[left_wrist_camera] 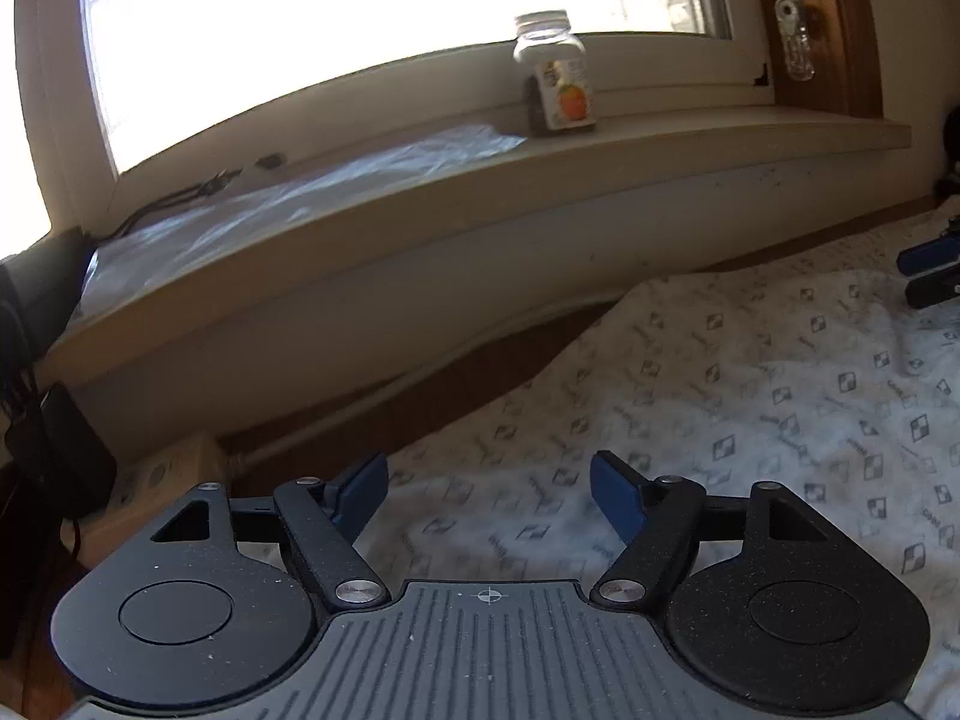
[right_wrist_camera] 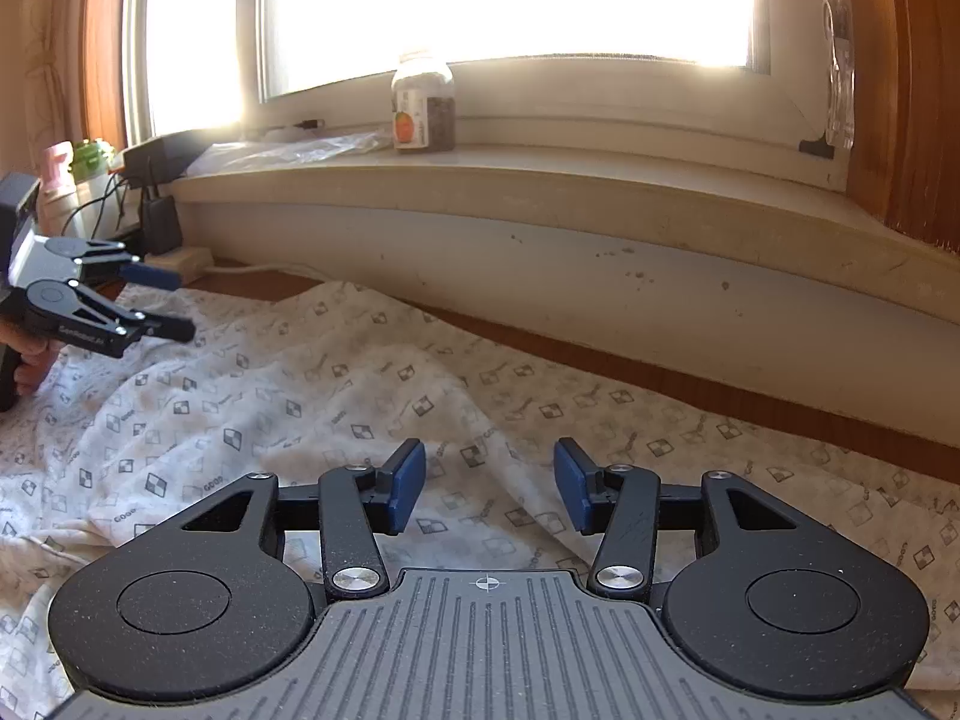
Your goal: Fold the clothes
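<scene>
A white garment (left_wrist_camera: pixel 720 396) printed with small dark checker squares lies rumpled on a brown wooden surface below a window sill. The same garment (right_wrist_camera: pixel 336 396) fills the lower part of the right wrist view. My left gripper (left_wrist_camera: pixel 489 483) hovers open over the garment's left edge, nothing between its blue pads. In the right wrist view the left gripper (right_wrist_camera: pixel 165 300) shows at the far left, open, held by a hand. My right gripper (right_wrist_camera: pixel 489 480) stands open above the middle of the cloth. Its tips (left_wrist_camera: pixel 927 273) poke in at the right edge of the left wrist view.
A beige window sill (right_wrist_camera: pixel 540 192) runs along the back, carrying a jar with an orange label (right_wrist_camera: pixel 423 102) and a clear plastic bag (left_wrist_camera: pixel 288 198). A strip of brown wood (right_wrist_camera: pixel 690 384) shows between cloth and wall. Cables, a power strip (right_wrist_camera: pixel 180 258) and dark boxes sit at the left.
</scene>
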### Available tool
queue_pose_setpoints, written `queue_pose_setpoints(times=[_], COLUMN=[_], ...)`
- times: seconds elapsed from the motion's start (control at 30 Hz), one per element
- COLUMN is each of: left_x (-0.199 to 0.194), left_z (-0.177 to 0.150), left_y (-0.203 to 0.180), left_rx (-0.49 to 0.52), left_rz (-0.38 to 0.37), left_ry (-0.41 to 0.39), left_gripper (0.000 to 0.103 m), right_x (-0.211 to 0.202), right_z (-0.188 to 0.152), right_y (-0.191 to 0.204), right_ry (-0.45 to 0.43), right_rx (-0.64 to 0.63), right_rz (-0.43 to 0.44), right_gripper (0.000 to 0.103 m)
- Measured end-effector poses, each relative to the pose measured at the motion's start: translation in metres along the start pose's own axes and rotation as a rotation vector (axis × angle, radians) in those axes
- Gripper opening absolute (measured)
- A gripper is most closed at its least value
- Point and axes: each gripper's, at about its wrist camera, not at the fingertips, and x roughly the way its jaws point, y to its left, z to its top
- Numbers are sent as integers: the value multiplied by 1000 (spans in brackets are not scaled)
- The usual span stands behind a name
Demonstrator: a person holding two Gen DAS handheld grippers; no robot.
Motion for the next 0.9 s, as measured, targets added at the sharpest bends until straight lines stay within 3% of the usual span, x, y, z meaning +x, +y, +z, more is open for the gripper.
queue_pose_setpoints(times=[0.27, 0.37, 0.47, 0.53, 0.6, 0.63, 0.67, 0.7, 0.9], left_x=[-2, -3, -3, -4, -7, -8, -9, -10, 7], left_z=[-13, -17, -14, -8, 6, 13, 21, 28, 65], left_y=[32, 45, 42, 29, 14, 6, -2, -12, -106], left_rx=[-128, -193, -182, -132, -126, -127, -128, -122, 3], left_rz=[-32, -16, 37, 67, 28, 5, -19, -47, -186], left_ry=[65, 86, 79, 53, 18, 0, -18, -38, -108], left_gripper=[85, 90, 90, 90, 90, 90, 90, 90, 90], right_x=[4, 4, -2, -13, -25, -31, -37, -42, -101], right_z=[0, -1, 0, 2, 3, 4, 5, 6, -15], right_y=[0, -1, -6, -16, -26, -32, -37, -42, -110], right_ry=[22, 22, 9, -18, -45, -58, -72, -85, -88], right_rx=[5, 7, 20, 45, 71, 84, 97, 110, 199], right_rz=[-9, -13, -18, -29, -39, -45, -50, -55, -191], right_gripper=[52, 53, 53, 53, 52, 46, 31, 26, 25])
